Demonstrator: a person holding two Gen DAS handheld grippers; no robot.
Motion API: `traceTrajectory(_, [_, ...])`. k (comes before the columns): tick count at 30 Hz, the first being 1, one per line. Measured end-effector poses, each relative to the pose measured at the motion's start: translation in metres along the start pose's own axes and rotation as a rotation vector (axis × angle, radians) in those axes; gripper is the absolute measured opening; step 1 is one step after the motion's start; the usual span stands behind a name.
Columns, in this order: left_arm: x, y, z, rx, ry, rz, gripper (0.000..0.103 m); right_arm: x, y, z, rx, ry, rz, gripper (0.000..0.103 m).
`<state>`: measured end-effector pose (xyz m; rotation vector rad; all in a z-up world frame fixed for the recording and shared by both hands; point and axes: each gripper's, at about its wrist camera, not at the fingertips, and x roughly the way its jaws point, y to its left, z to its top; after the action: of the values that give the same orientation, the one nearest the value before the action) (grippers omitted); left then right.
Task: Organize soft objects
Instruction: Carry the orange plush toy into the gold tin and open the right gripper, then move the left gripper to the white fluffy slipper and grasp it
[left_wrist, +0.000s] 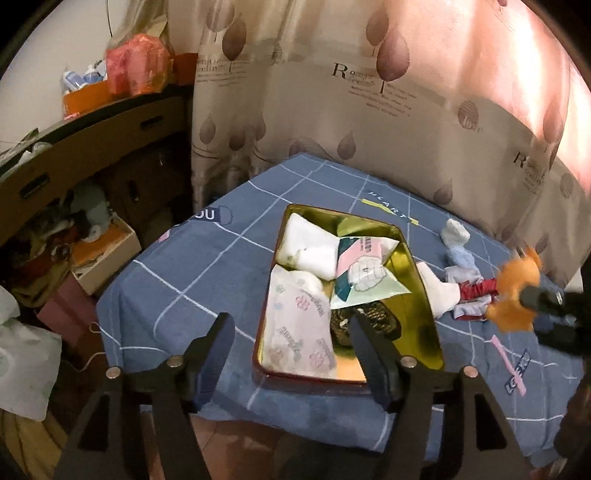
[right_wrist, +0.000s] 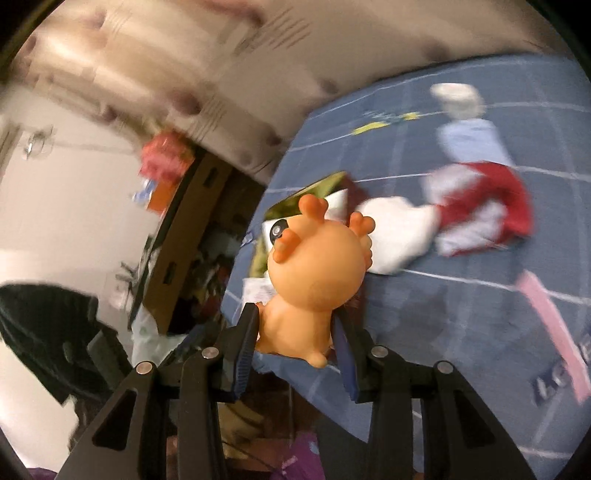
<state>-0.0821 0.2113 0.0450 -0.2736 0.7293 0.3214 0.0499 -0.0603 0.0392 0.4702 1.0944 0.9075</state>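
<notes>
A gold-lined tin box (left_wrist: 421, 295) lies on the blue checked cloth (left_wrist: 184, 288). It holds white tissue packs (left_wrist: 308, 245), a flowered pack (left_wrist: 299, 325), a pink and green pack (left_wrist: 364, 273) and a dark patterned item (left_wrist: 373, 319). My left gripper (left_wrist: 291, 325) is open and empty above the box's near end. My right gripper (right_wrist: 295, 317) is shut on an orange soft toy (right_wrist: 317, 269), held above the cloth right of the box; it also shows in the left wrist view (left_wrist: 517, 295). A red and white cloth (right_wrist: 476, 206), a white piece (right_wrist: 399, 229) and a light blue sock (right_wrist: 469, 136) lie on the cloth.
A patterned curtain (left_wrist: 369, 92) hangs behind the table. Cardboard shelves (left_wrist: 92, 129) with clutter stand at the left, with an open box (left_wrist: 107, 254) on the floor. The table's near edge (left_wrist: 295, 421) drops to a tiled floor.
</notes>
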Motion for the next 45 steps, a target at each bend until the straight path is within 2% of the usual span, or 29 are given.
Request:
traceTrajectory(3, [0.006,-0.003,-0.001,0.037,0.011,0.060,0.067,0.035,0.029,0.010,-0.089,0.052,0.010,0.037])
traceTrajectory(6, [0.006,0.000,-0.002,0.043,0.000,0.074,0.067,0.069,0.046,0.018,-0.134,0.100,0.011,0.037])
traceTrajectory(13, [0.015,0.008,-0.003,0.054,0.016,0.124,0.067,0.142,0.066,0.026,-0.224,0.193,-0.074,0.037])
traceTrajectory(20, [0.026,0.011,-0.006,0.071,0.059,0.148,0.067,0.177,0.063,0.029,-0.260,0.232,-0.157,0.038])
traceTrajectory(28, [0.033,0.011,-0.007,0.073,0.091,0.159,0.067,0.188,0.062,0.031,-0.288,0.231,-0.218,0.043])
traceTrajectory(33, [0.036,0.010,-0.009,0.084,0.099,0.173,0.067,0.172,0.057,0.035,-0.238,0.190,-0.161,0.044])
traceTrajectory(37, [0.036,0.011,-0.008,0.082,0.100,0.179,0.067,0.126,0.050,0.034,-0.207,0.057,-0.077,0.044])
traceTrajectory(39, [0.035,0.012,-0.008,0.078,0.098,0.181,0.067,0.096,0.040,0.030,-0.202,-0.022,-0.081,0.047])
traceTrajectory(41, [0.034,0.012,-0.009,0.077,0.095,0.187,0.067,0.058,0.018,0.020,-0.196,-0.116,-0.146,0.051])
traceTrajectory(43, [0.033,0.010,-0.009,0.083,0.092,0.190,0.067,0.023,-0.011,0.005,-0.179,-0.194,-0.269,0.060])
traceTrajectory(45, [0.032,0.007,-0.010,0.093,0.086,0.194,0.067,-0.010,-0.046,-0.009,-0.176,-0.239,-0.427,0.062])
